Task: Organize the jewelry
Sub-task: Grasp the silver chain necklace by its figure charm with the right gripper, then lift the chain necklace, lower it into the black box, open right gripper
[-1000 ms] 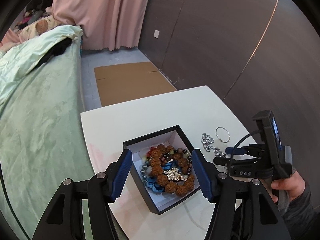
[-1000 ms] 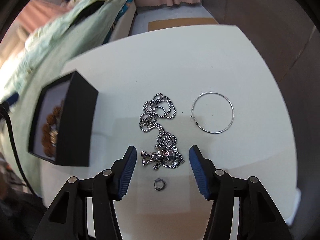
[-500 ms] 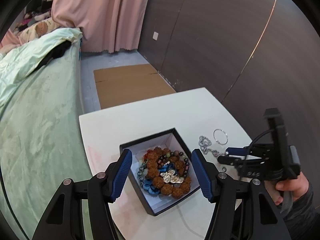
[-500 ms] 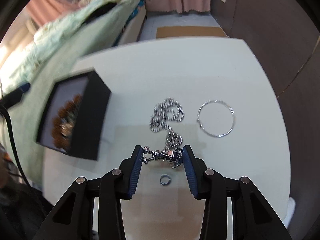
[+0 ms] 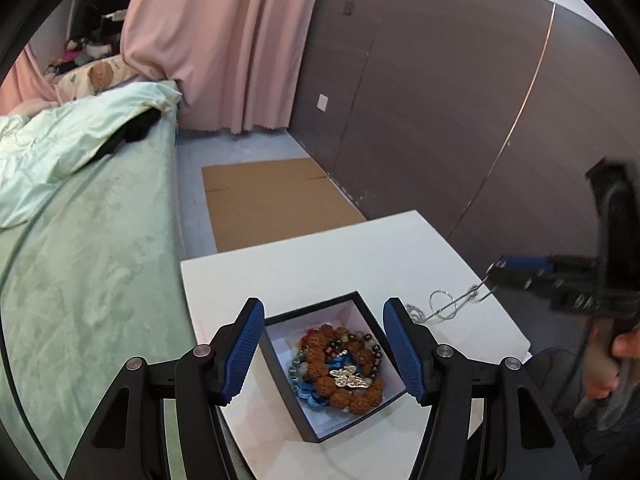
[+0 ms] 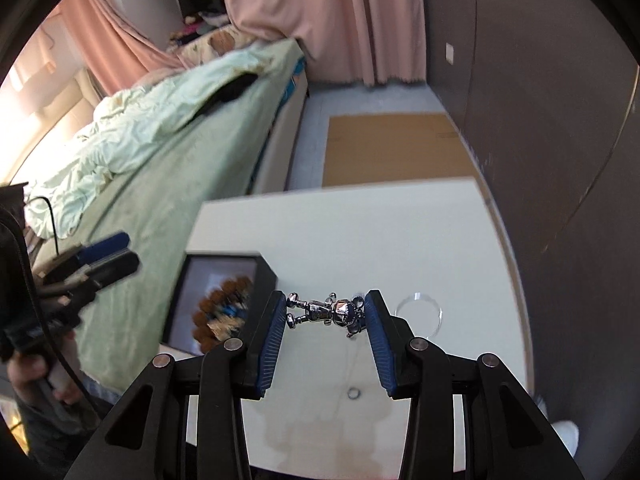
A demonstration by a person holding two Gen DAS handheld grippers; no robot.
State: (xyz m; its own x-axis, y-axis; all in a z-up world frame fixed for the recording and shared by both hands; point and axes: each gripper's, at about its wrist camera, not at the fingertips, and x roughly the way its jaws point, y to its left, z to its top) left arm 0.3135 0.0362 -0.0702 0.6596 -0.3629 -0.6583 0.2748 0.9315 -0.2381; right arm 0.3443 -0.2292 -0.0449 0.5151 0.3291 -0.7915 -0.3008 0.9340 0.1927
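Observation:
My right gripper [image 6: 325,316] is shut on a silver robot pendant [image 6: 326,312] and holds it above the white table [image 6: 360,240]. In the left wrist view its chain [image 5: 452,304] hangs from the right gripper [image 5: 496,276] down to the table. A black jewelry box [image 5: 280,372] with beaded bracelets [image 5: 340,372] sits between the fingers of my open, empty left gripper [image 5: 324,350]. The box also shows in the right wrist view [image 6: 264,280]. A silver hoop [image 6: 418,312] and a small ring [image 6: 353,392] lie on the table.
A green bed [image 5: 80,260] runs along the table's left side. A cardboard sheet [image 5: 272,200] lies on the floor beyond the table. A dark wall [image 5: 460,100] stands at the right, pink curtains [image 5: 224,40] behind.
My right gripper closed on the robot pendant and lifted it off the table, the chain trailing. The left gripper rose and pulled back slightly over the box.

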